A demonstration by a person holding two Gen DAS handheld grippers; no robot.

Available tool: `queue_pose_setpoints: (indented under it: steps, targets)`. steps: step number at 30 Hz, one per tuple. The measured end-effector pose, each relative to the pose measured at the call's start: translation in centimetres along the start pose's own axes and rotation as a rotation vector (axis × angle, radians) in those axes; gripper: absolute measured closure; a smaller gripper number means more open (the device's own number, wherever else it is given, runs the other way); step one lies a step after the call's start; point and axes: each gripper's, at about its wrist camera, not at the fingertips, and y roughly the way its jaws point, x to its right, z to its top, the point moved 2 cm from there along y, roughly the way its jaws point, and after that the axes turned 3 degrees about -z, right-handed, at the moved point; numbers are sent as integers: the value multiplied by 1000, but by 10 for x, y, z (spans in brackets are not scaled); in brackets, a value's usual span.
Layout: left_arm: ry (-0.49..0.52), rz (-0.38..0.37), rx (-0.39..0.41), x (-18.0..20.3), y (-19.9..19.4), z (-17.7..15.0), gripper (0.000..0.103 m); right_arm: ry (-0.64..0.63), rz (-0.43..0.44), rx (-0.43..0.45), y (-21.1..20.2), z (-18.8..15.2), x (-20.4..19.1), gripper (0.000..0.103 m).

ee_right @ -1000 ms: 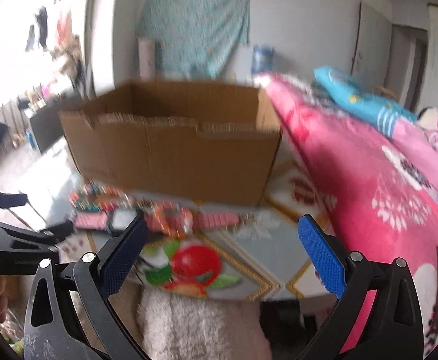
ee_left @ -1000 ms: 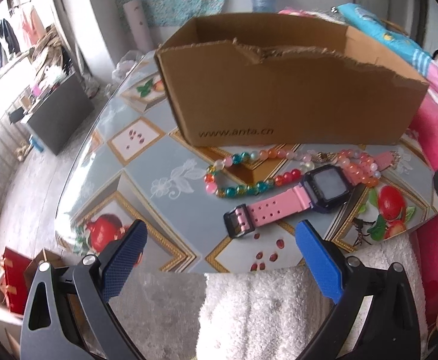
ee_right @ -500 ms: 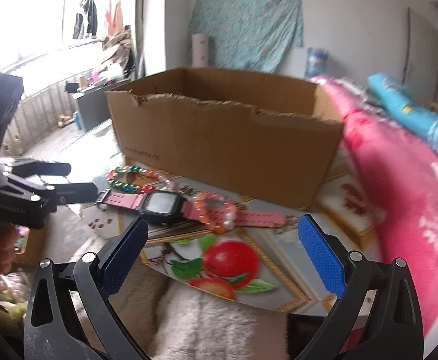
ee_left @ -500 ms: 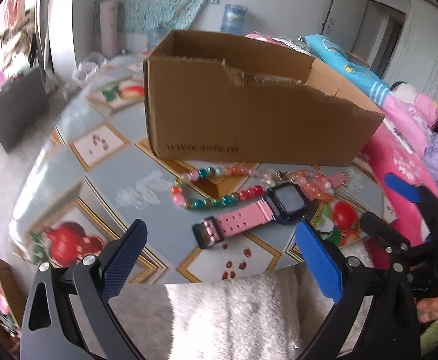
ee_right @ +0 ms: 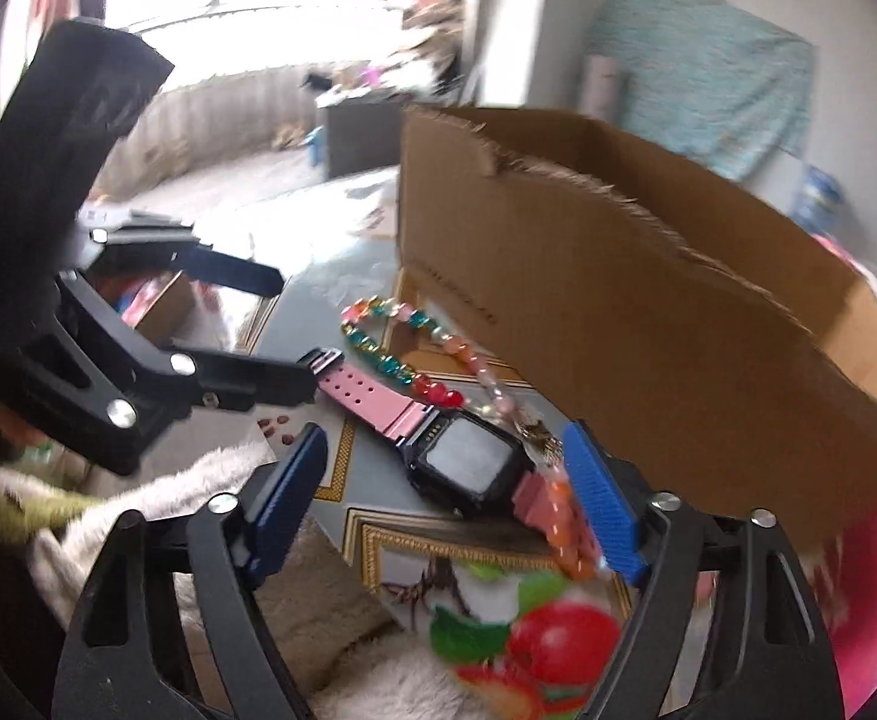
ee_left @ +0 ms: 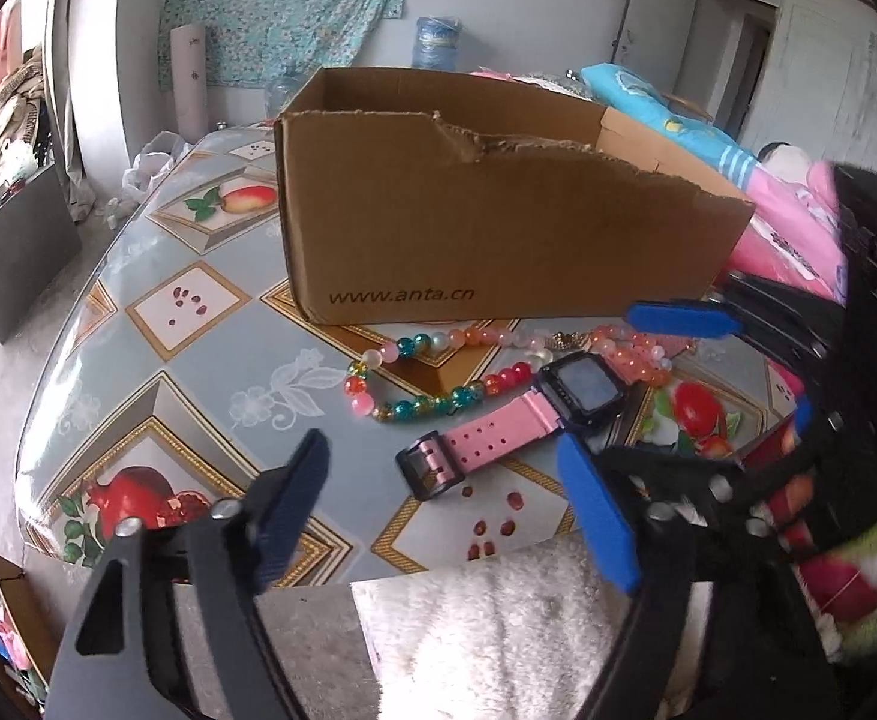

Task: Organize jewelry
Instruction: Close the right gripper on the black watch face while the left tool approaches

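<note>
On the fruit-print table [ee_left: 198,372], a pink watch [ee_left: 516,414] lies before a cardboard box [ee_left: 468,228].

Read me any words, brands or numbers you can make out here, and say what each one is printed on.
"www.anta.cn" is printed on the front wall of the cardboard box.
The watch screen shows nothing readable, just glare.
The right wrist view shows the box print only as a blur.

The box [ee_left: 498,228] behind the fingers was matt brown cardboard with a rough, torn top edge. The watch [ee_right: 456,462] near the fingertips had a smooth pink plastic strap and a glossy dark screen. The beads [ee_left: 414,360] looked glassy and shiny. The tablecloth [ee_left: 198,372] was glossy, and the towel [ee_left: 486,630] was fluffy white cloth.
</note>
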Motion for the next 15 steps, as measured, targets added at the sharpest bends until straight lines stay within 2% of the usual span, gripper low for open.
queue_pose_setpoints:
  steps: [3, 7, 8, 10, 15]
  targets:
    - [34, -12, -8, -1, -1, -3, 40, -62, 69, -84, 16, 2, 4, 37]
    - [108, -11, -27, 6, 3, -7, 48, -157, 99, -146, 26, 2, 0, 39]
    - [123, -13, -31, 8, 4, -8, 50, -157, 110, -157, 28, 4, 1, 40]
    - [157, -12, -32, 14, 6, -9, 51, -163, 108, -169, 29, 4, 6, 54]
    - [244, 17, -26, 26, 9, -10, 51, -122, 194, -208, 39, 14, 21, 55]
